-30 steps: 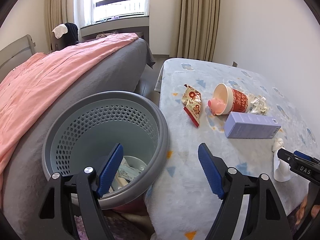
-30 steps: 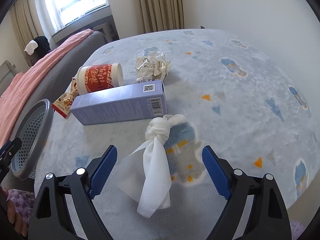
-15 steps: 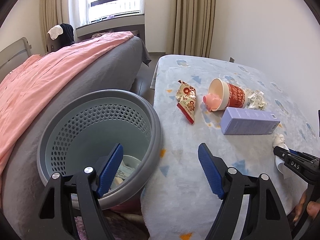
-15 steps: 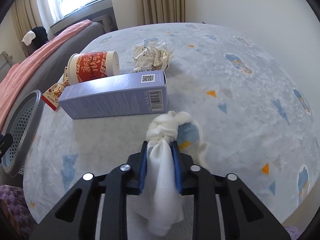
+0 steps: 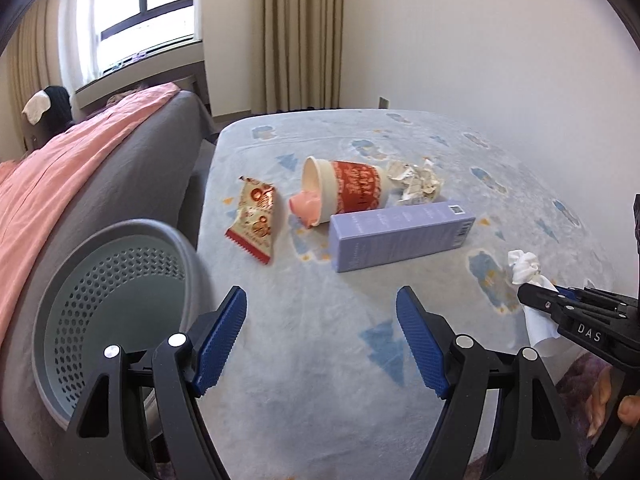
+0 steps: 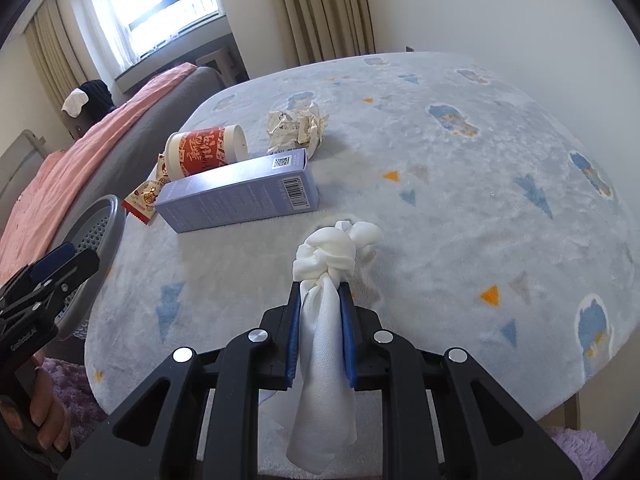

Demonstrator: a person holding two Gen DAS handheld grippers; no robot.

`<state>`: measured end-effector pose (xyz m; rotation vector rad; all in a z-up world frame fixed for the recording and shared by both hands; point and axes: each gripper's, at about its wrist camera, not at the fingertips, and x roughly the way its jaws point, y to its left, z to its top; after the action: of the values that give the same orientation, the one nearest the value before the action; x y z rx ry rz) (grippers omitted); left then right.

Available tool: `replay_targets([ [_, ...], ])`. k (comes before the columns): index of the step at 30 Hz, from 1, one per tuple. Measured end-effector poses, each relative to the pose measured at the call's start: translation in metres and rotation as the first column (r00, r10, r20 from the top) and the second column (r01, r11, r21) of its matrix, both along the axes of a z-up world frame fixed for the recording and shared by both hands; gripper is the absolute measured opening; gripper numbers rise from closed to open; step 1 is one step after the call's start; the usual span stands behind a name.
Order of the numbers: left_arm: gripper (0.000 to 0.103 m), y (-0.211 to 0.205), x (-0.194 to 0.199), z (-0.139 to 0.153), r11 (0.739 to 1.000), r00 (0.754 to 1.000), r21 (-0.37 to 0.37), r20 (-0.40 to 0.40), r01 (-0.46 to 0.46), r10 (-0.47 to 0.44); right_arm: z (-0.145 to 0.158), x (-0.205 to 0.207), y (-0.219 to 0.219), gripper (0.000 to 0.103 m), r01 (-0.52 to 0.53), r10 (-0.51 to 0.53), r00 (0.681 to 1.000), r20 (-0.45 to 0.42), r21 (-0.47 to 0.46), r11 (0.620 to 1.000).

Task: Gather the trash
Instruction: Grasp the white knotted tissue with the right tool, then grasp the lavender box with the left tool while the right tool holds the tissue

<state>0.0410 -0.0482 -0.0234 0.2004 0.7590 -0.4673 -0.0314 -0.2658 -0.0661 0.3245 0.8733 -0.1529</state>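
Observation:
My right gripper (image 6: 320,300) is shut on a knotted white tissue (image 6: 326,252), its knot sticking out past the blue pads and its tail hanging toward me. The left wrist view catches that same tissue (image 5: 524,266) in the right gripper (image 5: 538,294) at the right edge. My left gripper (image 5: 322,312) stands open over the table with nothing between its fingers. Ahead of it lie a lilac box (image 5: 400,234), a tipped red-and-white cup (image 5: 348,190), a red snack wrapper (image 5: 256,220) and crumpled paper (image 5: 414,182). The grey perforated bin (image 5: 104,316) stands at lower left.
The table wears a pale blue fleecy cover (image 6: 460,200) with small coloured shapes. A bed with a pink blanket (image 5: 60,184) runs along the left, beside the bin. A wall and curtains close off the far side. A hand (image 6: 44,412) holds the left gripper's grip.
My right gripper went from wide open around the tissue to shut on it and has lifted it slightly. The left gripper swung right, from above the bin to above the table.

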Motion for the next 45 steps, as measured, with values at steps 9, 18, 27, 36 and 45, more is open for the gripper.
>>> replay_targets([
  [9, 0.074, -0.062, 0.030, 0.000, 0.955, 0.959, 0.097, 0.012, 0.279, -0.282, -0.003, -0.014, -0.021, 0.020, -0.008, 0.004, 1.000, 0.030, 0.109, 0.994],
  [18, 0.074, -0.089, 0.061, -0.008, 0.883, 0.891, 0.123, -0.084, 0.453, -0.445, -0.002, -0.013, -0.033, 0.020, -0.023, 0.010, 0.998, 0.069, 0.196, 0.980],
  [27, 0.074, -0.113, 0.078, -0.031, 0.848, 0.862, 0.164, -0.158, 0.504, -0.482, -0.001, -0.013, -0.041, 0.021, -0.029, 0.007, 0.996, 0.092, 0.244, 0.969],
  [36, 0.075, -0.116, 0.083, -0.040, 0.840, 0.860, 0.196, -0.193, 0.506, -0.473, 0.002, -0.016, -0.045, 0.021, -0.032, 0.003, 0.994, 0.111, 0.258, 0.965],
  [45, 0.079, -0.127, 0.063, -0.046, 0.814, 0.874, 0.317, -0.156, 0.486, -0.461, 0.004, -0.021, -0.047, 0.021, -0.028, -0.004, 0.993, 0.121, 0.260, 0.965],
])
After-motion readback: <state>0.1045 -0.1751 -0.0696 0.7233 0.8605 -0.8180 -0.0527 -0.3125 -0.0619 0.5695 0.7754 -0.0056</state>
